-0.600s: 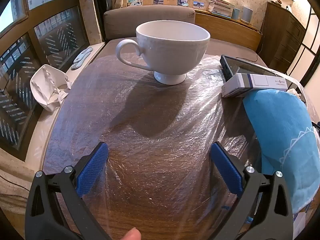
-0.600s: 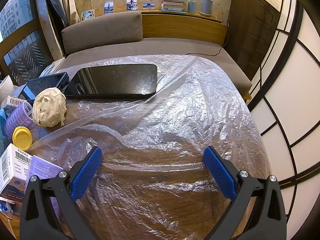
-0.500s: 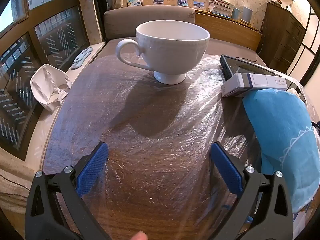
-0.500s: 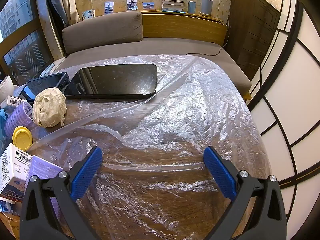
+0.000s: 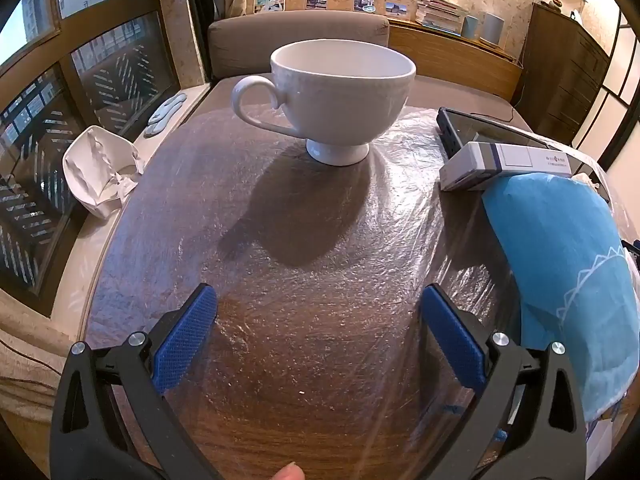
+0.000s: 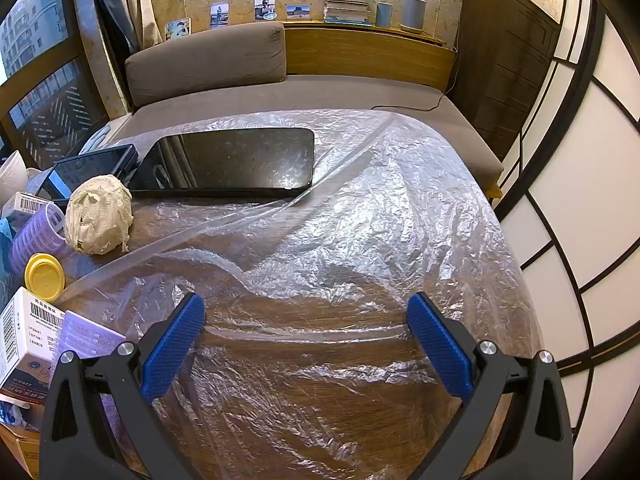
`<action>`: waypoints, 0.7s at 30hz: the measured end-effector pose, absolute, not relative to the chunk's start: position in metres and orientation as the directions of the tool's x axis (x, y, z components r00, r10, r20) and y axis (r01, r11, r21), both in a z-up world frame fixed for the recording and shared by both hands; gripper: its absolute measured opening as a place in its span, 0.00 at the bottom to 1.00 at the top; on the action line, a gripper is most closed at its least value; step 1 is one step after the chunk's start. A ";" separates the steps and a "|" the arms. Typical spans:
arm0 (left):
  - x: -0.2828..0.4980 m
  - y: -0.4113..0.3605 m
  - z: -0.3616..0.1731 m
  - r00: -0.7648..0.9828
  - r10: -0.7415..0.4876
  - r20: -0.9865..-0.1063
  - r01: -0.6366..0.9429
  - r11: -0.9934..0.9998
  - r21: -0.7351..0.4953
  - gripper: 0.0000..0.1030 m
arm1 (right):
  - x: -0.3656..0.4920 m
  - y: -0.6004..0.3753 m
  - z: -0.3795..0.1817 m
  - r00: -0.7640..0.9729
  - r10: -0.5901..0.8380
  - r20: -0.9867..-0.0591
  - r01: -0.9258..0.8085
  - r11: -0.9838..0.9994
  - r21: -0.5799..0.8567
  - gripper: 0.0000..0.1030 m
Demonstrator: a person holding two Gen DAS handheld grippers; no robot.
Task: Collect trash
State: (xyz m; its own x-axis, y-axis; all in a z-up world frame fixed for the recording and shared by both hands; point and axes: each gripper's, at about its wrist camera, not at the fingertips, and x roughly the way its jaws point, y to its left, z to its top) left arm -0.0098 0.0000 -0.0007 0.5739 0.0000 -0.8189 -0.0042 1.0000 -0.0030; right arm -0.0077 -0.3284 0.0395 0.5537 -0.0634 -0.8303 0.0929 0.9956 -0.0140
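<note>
**Crumpled paper ball waiting on the wrapped table**

Crumpled paper ball [image 6: 98, 215] is lying on the plastic-covered table [image 6: 360, 240], just beside a purple roller [image 6: 34, 236] and a yellow lid [image 6: 44, 277]. White boxes [image 6: 28, 336] are showing barcodes; their small print is not readable. Right gripper [image 6: 306, 340] and left gripper [image 5: 318, 330] are both hovering wide apart, holding nothing. A white cup [image 5: 332, 92] is standing ahead of the left one.

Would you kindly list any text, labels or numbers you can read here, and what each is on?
White carton: barcode and print, too small to read.
White and grey box: small mark, illegible.
Carton behind the purple roller: barcode only, digits blurred.
Nothing reads clearly.
</note>
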 end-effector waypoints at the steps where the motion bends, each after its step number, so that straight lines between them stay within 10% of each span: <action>1: -0.009 0.000 -0.001 0.573 0.000 -0.819 -0.004 1.000 -0.003 0.99 | -0.008 -0.328 0.039 0.554 -0.063 -0.830 0.093 0.996 -0.014 0.96; 21: -0.035 0.001 -0.003 0.574 0.002 -0.819 -0.008 1.000 -0.003 0.99 | -0.009 -0.329 0.039 0.554 -0.064 -0.830 0.093 0.996 -0.015 0.96</action>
